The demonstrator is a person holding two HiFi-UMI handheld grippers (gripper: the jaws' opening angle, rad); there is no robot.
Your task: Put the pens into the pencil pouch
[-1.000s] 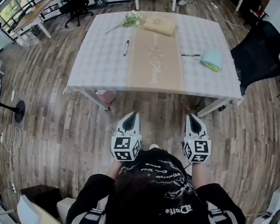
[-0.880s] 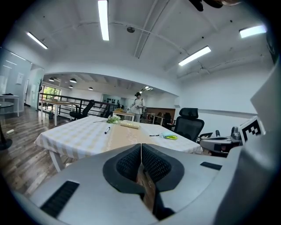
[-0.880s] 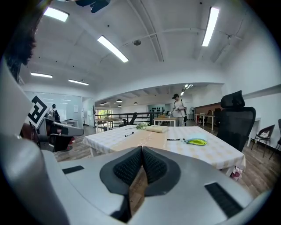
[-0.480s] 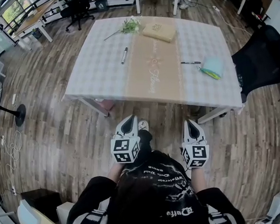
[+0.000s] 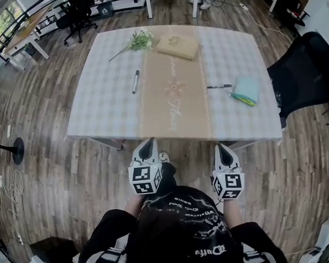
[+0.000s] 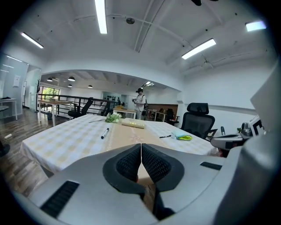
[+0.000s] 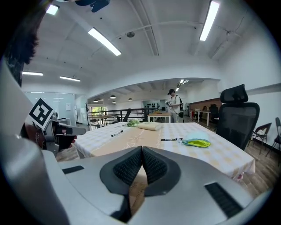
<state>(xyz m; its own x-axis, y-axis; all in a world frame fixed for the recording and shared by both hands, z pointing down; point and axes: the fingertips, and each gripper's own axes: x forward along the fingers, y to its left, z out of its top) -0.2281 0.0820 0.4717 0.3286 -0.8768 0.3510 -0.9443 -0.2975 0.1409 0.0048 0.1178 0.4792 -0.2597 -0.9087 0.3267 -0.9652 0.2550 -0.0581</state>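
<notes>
A black-and-white marker pen (image 5: 134,81) lies on the left half of the checked table (image 5: 107,112). A thin black pen (image 5: 219,86) lies on the right half, just left of the light blue and green pencil pouch (image 5: 246,88). My left gripper (image 5: 149,141) and right gripper (image 5: 219,147) hover over the floor at the table's near edge, both shut and empty, well short of the pens. The left gripper view shows shut jaws (image 6: 141,145) with the marker (image 6: 104,133) and pouch (image 6: 182,136) far ahead. In the right gripper view, the gripper (image 7: 142,148) faces the thin pen (image 7: 171,139) and pouch (image 7: 196,142).
A beige runner (image 5: 173,94) crosses the table's middle. At its far end lie a tan book-like block (image 5: 177,45) and a flower sprig (image 5: 136,43). A black office chair (image 5: 303,68) stands right of the table. A person stands far off (image 6: 139,99).
Both grippers have moved forward toward the table, and its near edge now lies just beyond their tips. The jaws stayed shut.
</notes>
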